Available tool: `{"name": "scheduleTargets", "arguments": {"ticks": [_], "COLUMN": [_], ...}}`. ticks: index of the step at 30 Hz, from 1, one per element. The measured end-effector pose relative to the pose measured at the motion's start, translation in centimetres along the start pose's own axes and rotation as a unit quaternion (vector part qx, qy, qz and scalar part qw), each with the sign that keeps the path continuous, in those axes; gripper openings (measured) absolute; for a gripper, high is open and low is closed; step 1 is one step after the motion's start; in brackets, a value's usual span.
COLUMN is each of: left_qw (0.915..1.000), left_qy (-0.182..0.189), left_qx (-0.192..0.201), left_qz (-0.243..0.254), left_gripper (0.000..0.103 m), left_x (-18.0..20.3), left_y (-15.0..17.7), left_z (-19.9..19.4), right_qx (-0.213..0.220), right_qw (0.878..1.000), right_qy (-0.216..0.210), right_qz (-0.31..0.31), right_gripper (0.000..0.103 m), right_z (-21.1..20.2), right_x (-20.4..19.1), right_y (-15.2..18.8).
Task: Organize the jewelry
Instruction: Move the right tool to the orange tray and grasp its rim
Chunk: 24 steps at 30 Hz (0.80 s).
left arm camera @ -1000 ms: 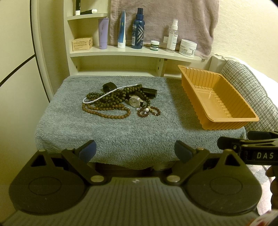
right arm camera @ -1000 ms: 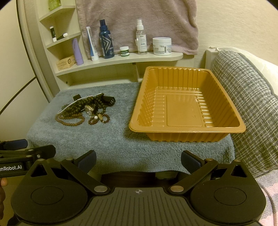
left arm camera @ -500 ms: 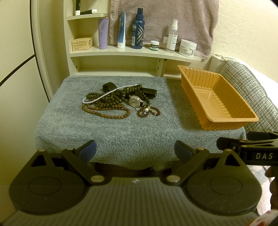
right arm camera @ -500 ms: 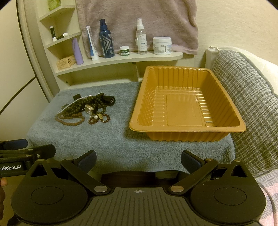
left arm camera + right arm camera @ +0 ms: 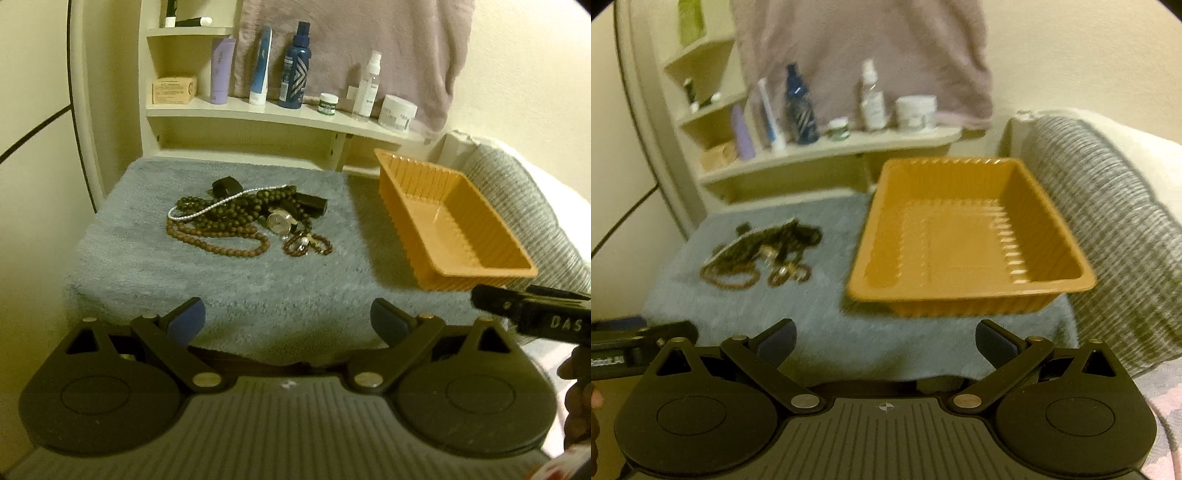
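Observation:
A pile of jewelry (image 5: 243,218) lies on the grey towel (image 5: 147,266): dark and brown bead necklaces, a thin white bead strand, a watch (image 5: 279,221), a small bracelet (image 5: 306,243) and black boxes. The pile also shows in the right wrist view (image 5: 764,254), blurred. An empty orange tray (image 5: 454,229) (image 5: 967,236) stands to the right of the pile. My left gripper (image 5: 288,321) is open and empty at the towel's near edge. My right gripper (image 5: 886,339) is open and empty, before the tray.
A shelf (image 5: 280,114) behind the towel holds bottles, tubes, jars and a small box. A pinkish cloth (image 5: 369,48) hangs above it. A grey woven cushion (image 5: 1108,206) lies right of the tray. A pale wall panel stands at the left.
Both grippers have tilted or moved, so the scene sits lower in both views. The right wrist view is blurred by motion. The jewelry and tray have not moved.

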<state>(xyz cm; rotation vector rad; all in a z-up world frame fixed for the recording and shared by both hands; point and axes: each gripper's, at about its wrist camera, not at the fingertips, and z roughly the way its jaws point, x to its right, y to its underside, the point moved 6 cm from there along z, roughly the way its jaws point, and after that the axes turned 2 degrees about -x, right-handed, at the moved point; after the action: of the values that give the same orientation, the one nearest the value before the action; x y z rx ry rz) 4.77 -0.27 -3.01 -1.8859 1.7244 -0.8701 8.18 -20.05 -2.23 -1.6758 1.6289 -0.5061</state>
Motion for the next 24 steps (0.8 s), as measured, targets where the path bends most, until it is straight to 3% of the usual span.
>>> {"name": "scheduleTargets", "arguments": {"ticks": [11, 14, 16, 24], "left_qw": [0.9999, 0.9998, 0.9998, 0.9998], "left_qy": [0.010, 0.010, 0.014, 0.017], "left_qx": [0.009, 0.015, 0.014, -0.002], "left_qz": [-0.008, -0.006, -0.009, -0.003], "left_gripper": [0.095, 0.095, 0.095, 0.095], "left_x": [-0.9, -0.8, -0.8, -0.6], "left_y": [-2.5, -3.1, -3.2, -2.9], "left_z": [1.3, 1.7, 2.0, 3.6], "right_qx": [0.060, 0.063, 0.063, 0.040], "right_qw": [0.995, 0.992, 0.991, 0.992], "right_qy": [0.060, 0.079, 0.084, 0.077], "right_qz": [0.059, 0.074, 0.080, 0.089], "right_gripper": [0.102, 0.088, 0.085, 0.056], "right_z": [-0.7, -0.4, 0.1, 3.5], "right_x": [8.2, 10.3, 11.4, 14.0], "right_y": [-2.9, -3.2, -3.3, -3.5]}}
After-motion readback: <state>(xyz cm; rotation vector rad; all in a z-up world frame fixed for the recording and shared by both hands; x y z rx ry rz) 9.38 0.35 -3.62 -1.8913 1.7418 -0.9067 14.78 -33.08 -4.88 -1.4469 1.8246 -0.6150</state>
